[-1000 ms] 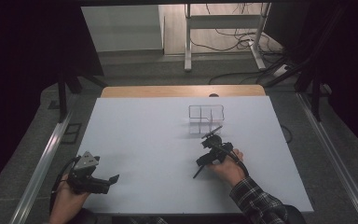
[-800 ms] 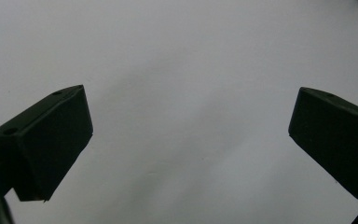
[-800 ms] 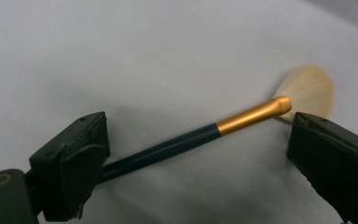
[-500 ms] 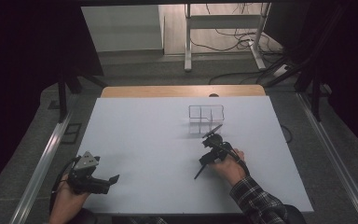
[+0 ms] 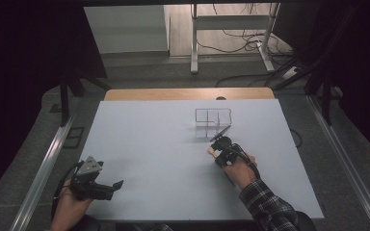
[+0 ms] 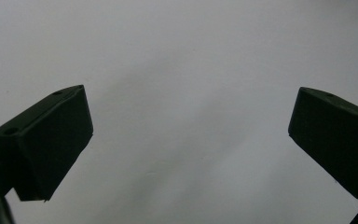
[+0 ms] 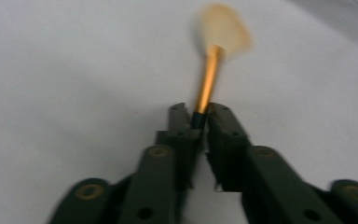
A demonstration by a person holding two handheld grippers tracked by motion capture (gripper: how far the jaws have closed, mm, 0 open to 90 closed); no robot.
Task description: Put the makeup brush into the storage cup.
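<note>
Already picked up: a makeup brush (image 7: 209, 74), gold ferrule and pale tan bristles, clamped at its dark handle between the jaws of the right hand-held gripper (image 5: 220, 145), just off the white surface (image 5: 144, 144) right of centre. Brush tip toward 10 o'clock in the high view, dark handle end poking out toward 1 o'clock. Directly at 12 o'clock from it, close by, a clear divided organizer (image 5: 213, 121), seemingly empty. Probably still left: lifting the brush over and standing it in one compartment. Left hand-held gripper (image 5: 107, 188) idle at 7 o'clock near the surface edge, jaws spread wide, nothing between them.
</note>
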